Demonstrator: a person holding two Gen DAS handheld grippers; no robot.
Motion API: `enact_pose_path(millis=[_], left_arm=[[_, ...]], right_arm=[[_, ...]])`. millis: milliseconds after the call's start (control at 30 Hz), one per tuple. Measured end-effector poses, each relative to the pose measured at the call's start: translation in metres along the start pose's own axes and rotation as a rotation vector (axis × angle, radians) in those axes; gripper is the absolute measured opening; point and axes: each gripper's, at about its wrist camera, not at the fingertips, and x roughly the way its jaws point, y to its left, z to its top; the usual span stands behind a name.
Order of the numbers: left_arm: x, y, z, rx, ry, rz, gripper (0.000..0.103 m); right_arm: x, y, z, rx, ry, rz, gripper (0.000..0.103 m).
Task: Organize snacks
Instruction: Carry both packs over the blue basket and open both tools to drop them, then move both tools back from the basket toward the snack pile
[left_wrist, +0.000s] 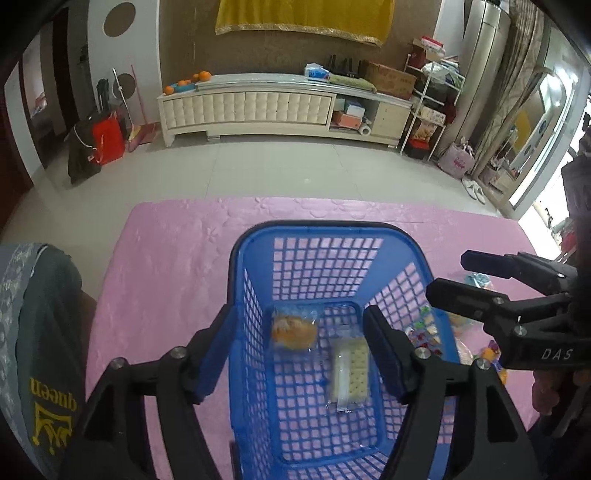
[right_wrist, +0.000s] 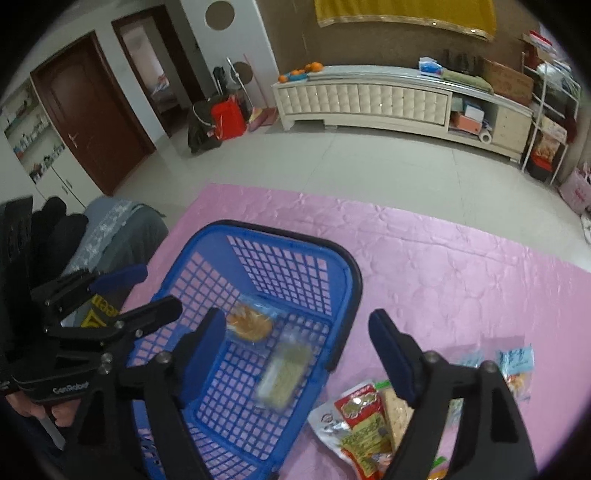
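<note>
Blue basket (left_wrist: 332, 236) on pink cloth (left_wrist: 177, 266) contains 2 snacks: cracker pack (left_wrist: 350, 373), bun (left_wrist: 293, 329). Left gripper (left_wrist: 299, 354) and right gripper (right_wrist: 295, 354): fingers apart, empty. Loose packets (right_wrist: 364, 424) lie beside basket.

We see a pale tiled floor (left_wrist: 258, 166) running to a long cream cabinet (left_wrist: 258, 107) against a brown wall (left_wrist: 280, 48), with a yellow cloth (left_wrist: 303, 14) hanging above. A dark wooden door (right_wrist: 88, 110) stands at left, daylight entering at right.
</note>
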Motion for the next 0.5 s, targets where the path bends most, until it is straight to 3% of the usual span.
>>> enact_pose_path(millis=[500], left_arm=[[-0.062,-0.056,-0.046,0.032,-0.062,-0.001,0.067]], right_arm=[[-0.075,0.013,-0.047,-0.024,-0.074,-0.047,0.083]])
